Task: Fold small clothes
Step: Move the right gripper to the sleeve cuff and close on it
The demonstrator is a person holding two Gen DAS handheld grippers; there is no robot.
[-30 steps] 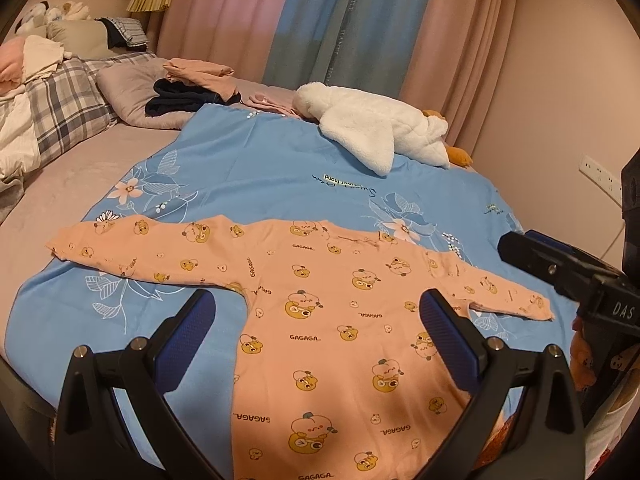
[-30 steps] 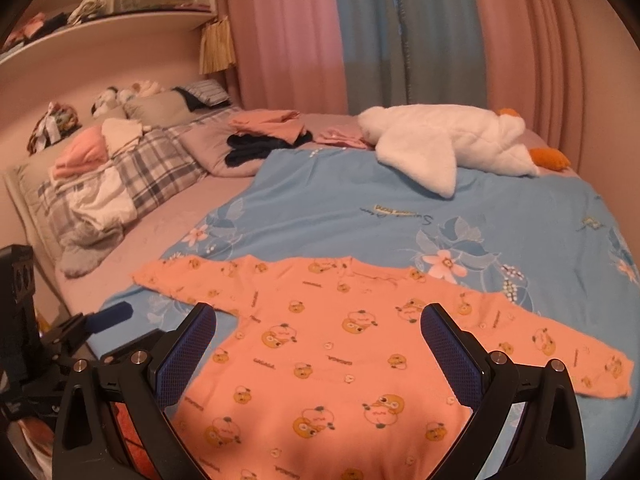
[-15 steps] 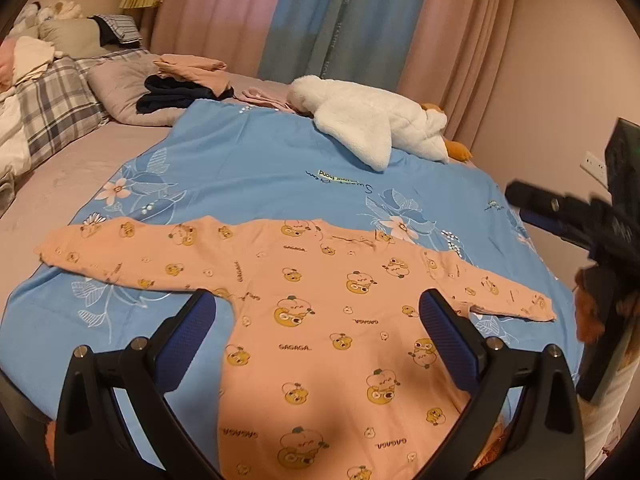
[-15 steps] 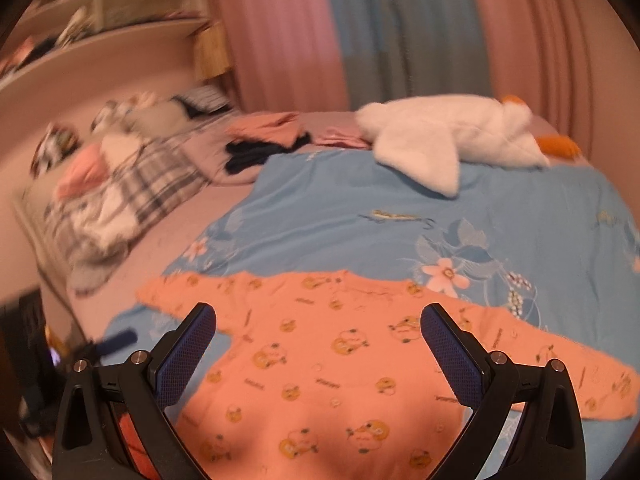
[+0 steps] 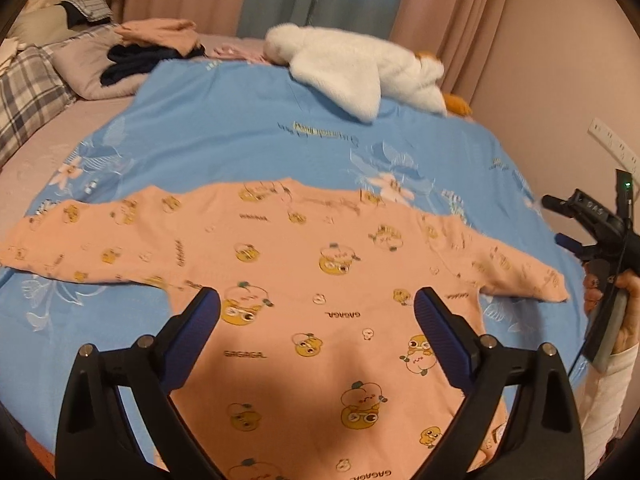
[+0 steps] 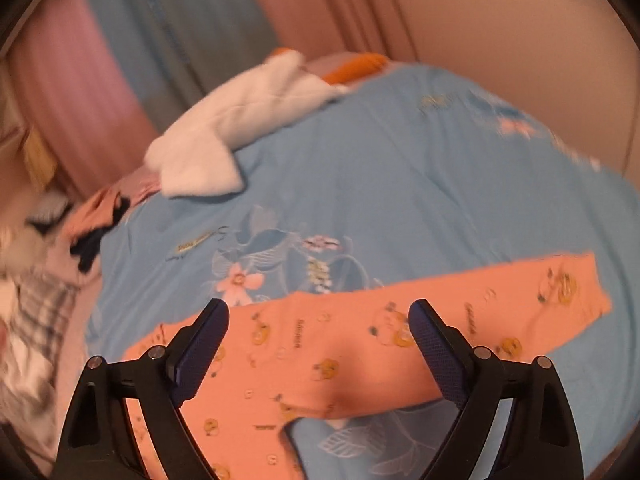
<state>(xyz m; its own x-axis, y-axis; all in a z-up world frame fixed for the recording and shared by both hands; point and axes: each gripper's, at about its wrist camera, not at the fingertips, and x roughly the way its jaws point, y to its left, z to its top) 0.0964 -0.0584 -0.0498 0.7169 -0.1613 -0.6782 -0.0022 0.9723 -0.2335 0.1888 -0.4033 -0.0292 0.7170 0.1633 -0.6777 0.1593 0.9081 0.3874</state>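
Shirt (image 5: 320,280) flat on blanket (image 5: 248,140); both tongs (image 5: 316,320) (image 6: 318,336) apart, empty. We're pre-fold; next, grab a sleeve (image 6: 520,304).

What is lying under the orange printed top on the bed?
The orange top lies flat on a blue floral sheet, which shows all around it, sleeves included. The part of the sheet beneath the top is covered. Neither gripper touches it; both sets of jaws stand open.
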